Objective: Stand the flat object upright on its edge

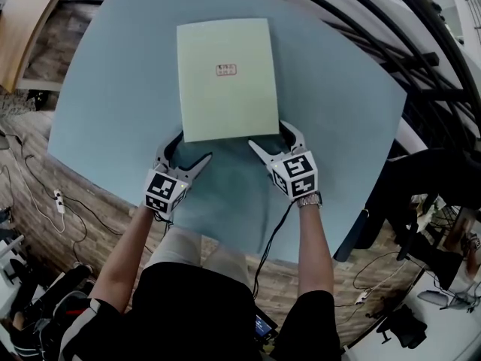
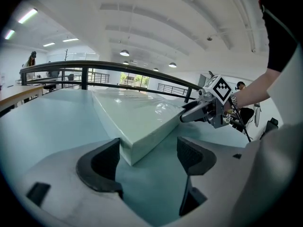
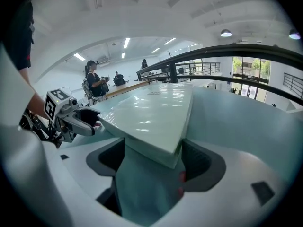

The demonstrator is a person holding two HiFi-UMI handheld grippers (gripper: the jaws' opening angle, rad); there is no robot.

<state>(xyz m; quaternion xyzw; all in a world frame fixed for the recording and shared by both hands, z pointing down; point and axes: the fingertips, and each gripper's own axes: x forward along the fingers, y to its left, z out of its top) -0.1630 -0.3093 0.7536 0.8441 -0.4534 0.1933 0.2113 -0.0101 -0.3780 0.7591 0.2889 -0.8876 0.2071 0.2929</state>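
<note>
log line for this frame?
box: lying on table | left gripper: open, at near-left corner | right gripper: open, at near-right corner | not upright yet

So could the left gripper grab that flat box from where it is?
Probably yes: the jaws of the left gripper stand apart, a near corner of the box lies right at them on the table, and nothing is in between.

**Pale green slab lying flat on the table**

The flat object (image 1: 225,77) is a thin, pale green rectangular slab with a glossy, wrapped-looking skin and a small red label (image 1: 226,70) on its top face. It lies broad face down on the blue-grey table (image 1: 105,104), with a short edge toward the person. Its near left corner (image 2: 130,150) sits on the surface. The near right corner (image 3: 173,152) may be slightly raised, though the warped view leaves this unsure.
</note>
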